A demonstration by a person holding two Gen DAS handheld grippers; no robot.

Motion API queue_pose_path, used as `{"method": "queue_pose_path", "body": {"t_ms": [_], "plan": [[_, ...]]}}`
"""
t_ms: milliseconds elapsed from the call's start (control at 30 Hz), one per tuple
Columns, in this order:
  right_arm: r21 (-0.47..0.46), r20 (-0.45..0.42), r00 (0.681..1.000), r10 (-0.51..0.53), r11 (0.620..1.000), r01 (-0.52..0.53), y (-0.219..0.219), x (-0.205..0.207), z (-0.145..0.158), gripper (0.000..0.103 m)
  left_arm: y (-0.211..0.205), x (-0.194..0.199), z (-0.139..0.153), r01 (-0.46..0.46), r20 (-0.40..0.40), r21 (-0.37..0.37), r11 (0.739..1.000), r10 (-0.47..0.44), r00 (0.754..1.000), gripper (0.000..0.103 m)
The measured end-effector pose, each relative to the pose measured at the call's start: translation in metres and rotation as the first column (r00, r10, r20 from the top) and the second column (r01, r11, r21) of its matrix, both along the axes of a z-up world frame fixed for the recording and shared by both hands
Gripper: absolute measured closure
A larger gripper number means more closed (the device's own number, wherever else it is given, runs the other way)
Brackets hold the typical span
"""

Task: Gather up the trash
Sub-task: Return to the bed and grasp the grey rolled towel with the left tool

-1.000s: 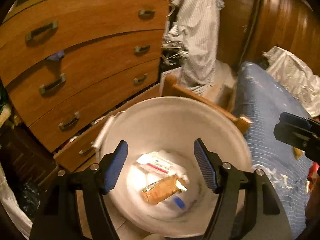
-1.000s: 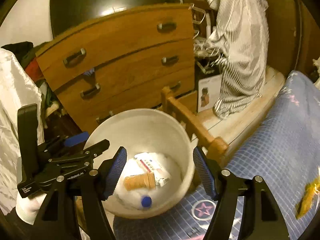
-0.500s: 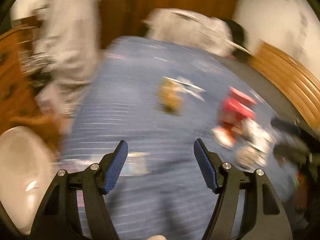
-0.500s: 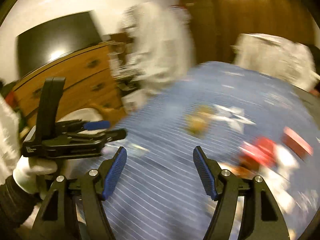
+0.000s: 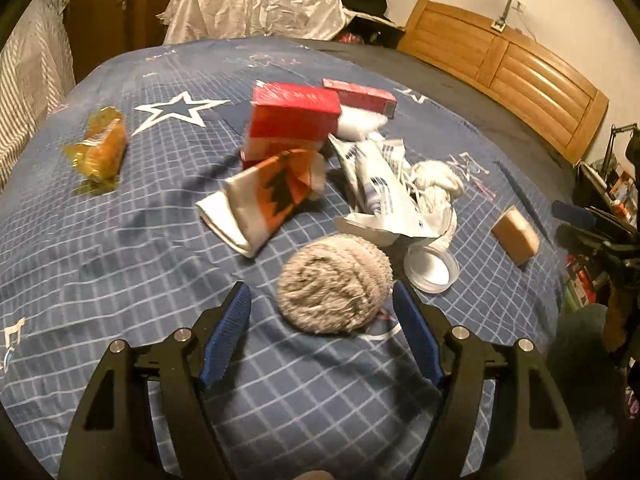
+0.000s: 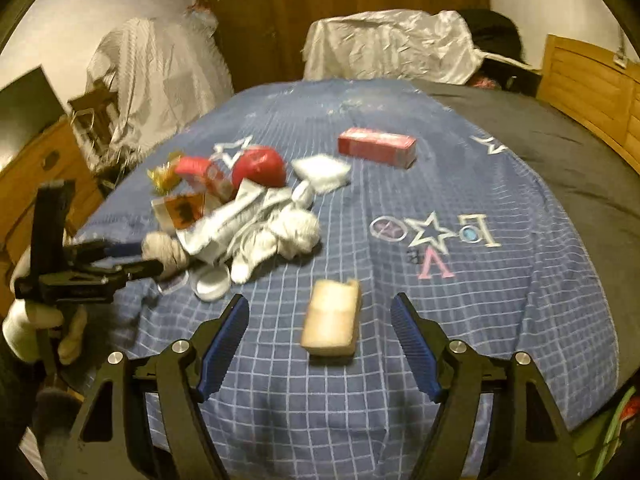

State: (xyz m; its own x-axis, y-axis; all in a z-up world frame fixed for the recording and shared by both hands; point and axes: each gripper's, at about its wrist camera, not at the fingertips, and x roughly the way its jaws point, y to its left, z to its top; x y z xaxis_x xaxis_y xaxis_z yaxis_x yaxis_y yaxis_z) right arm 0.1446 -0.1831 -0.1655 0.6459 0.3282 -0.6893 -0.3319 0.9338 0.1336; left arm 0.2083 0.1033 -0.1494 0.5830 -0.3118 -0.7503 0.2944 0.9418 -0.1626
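Claws first: my left claw (image 5: pixel 322 338) and my right claw (image 6: pixel 320 340) both stand open with nothing between the blue pads, and their jaws have just been opening wider. A second ago both looked down into the white bin by the dresser; now they face the bed (image 5: pixel 120 264), so I judge the last drop is done and I am lining up the next pickups. Just ahead of my left claw, roughly centred between its fingers, lies a grey fuzzy ball (image 5: pixel 334 284), not yet touched. Beyond it sit a clear lid (image 5: pixel 431 270), crumpled white wrappers (image 5: pixel 380 188) and a red box (image 5: pixel 294 116). Just ahead of my right claw, centred and apart from the pads, lies a tan block (image 6: pixel 331 322).
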Motion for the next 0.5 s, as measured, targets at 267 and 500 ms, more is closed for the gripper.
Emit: {"method": "queue_pose_path", "body": {"t_ms": [267, 500], "plan": [[-0.011, -0.048, 0.999, -0.007, 1.0, 0.007, 0.043, 0.031, -0.024, 0.029, -0.014, 0.01, 0.001, 0.043, -0.005, 0.036, 0.998, -0.043, 0.999, 0.031], [-0.035, -0.045, 0.999, 0.001, 0.999, -0.003, 0.044, 0.031, -0.035, 0.048, -0.02, 0.021, -0.003, 0.054, -0.032, 0.077, 0.996, -0.052, 0.998, 0.042]]}}
